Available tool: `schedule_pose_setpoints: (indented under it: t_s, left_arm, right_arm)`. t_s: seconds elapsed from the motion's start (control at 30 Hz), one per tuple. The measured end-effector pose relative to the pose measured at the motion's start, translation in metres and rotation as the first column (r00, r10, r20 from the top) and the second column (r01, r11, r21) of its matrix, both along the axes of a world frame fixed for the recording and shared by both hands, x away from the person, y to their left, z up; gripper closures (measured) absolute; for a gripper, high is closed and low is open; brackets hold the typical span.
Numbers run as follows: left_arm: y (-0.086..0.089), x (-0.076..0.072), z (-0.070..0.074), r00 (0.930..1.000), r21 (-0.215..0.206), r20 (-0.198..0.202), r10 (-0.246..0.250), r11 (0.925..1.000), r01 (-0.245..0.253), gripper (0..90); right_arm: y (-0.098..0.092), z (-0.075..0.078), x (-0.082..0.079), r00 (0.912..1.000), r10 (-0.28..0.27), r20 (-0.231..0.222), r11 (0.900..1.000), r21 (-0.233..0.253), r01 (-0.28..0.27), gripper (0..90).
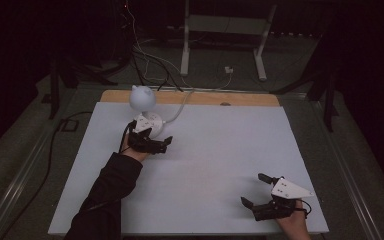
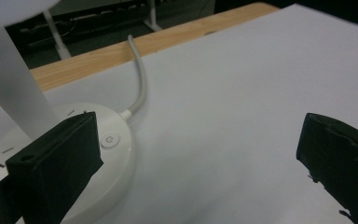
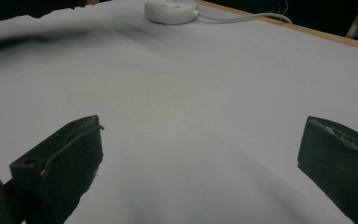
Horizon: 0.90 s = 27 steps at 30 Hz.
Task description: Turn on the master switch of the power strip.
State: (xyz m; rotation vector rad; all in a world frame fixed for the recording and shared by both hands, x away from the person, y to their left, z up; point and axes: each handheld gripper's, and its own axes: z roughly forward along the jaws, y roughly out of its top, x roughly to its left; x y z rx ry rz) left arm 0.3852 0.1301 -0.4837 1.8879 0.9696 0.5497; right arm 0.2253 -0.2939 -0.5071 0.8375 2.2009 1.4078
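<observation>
Tongs on the left (image 2: 198,163), gaping wide beside the lamp base (image 2: 116,154), are risking nudging it instead of pressing the power button (image 2: 110,139), while the right tongs (image 3: 200,168) are idling agape, well away.

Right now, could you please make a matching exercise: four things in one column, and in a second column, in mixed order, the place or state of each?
Things:
1. lamp
2. left gripper
3. right gripper
4. power button

Places or states:
A. open, near front right corner of the table
B. on the lamp's round base
C. open, beside the lamp base
D. standing at the far left, cable trailing off

Pairs: 1-D, 2-C, 3-A, 4-B
</observation>
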Motion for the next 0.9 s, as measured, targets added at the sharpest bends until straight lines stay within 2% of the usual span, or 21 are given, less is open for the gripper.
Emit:
schedule_pose_setpoints:
  t_s: [0.17,0.4,0.43,0.5,0.6,0.63,0.7,0.8,0.9]
  left_arm:
    - [-0.002,0.006,-0.006,0.9999,0.023,-0.002,0.012,0.9997,-0.012,0.3]
    - [-0.002,0.014,-0.012,0.9981,0.044,0.000,0.061,0.9971,-0.061,11.1]
    - [-0.001,0.015,-0.014,0.9971,0.049,0.004,0.076,0.9959,-0.076,16.2]
    - [-0.001,0.016,-0.015,0.9967,0.048,0.000,0.081,0.9956,-0.081,17.2]
    - [0.000,0.017,-0.016,0.9956,0.045,0.003,0.094,0.9946,-0.094,25.4]
    - [0.001,0.018,-0.017,0.9946,0.048,0.007,0.104,0.9934,-0.104,34.3]
    - [0.001,0.019,-0.017,0.9946,0.049,0.006,0.104,0.9933,-0.104,37.4]
    - [0.001,0.021,-0.018,0.9931,0.060,0.007,0.117,0.9913,-0.117,51.8]
    - [0.003,0.025,-0.019,0.9894,0.066,0.003,0.145,0.9873,-0.145,59.9]
  right_arm:
    - [0.000,0.000,0.000,1.0000,-0.001,-0.001,1.000,0.001,0.001,0.0]
    - [-0.001,0.000,0.000,1.0000,0.000,-0.001,1.000,0.003,0.000,0.0]
    - [-0.001,0.000,0.000,1.0000,0.001,0.000,1.000,0.004,-0.001,0.0]
    - [-0.001,0.000,0.000,1.0000,0.001,0.000,1.000,0.004,-0.001,0.0]
    - [-0.001,0.000,0.000,1.0000,0.002,0.000,1.000,0.005,-0.002,0.0]
    - [-0.001,0.000,0.000,1.0000,0.003,-0.001,1.000,0.005,-0.003,0.0]
    - [-0.001,0.000,0.000,1.0000,0.003,-0.001,1.000,0.005,-0.003,0.0]
    - [-0.001,0.000,0.000,1.0000,0.005,-0.003,1.000,0.005,-0.005,0.0]
    - [0.000,0.000,0.000,1.0000,0.004,-0.001,1.000,0.005,-0.004,0.0]
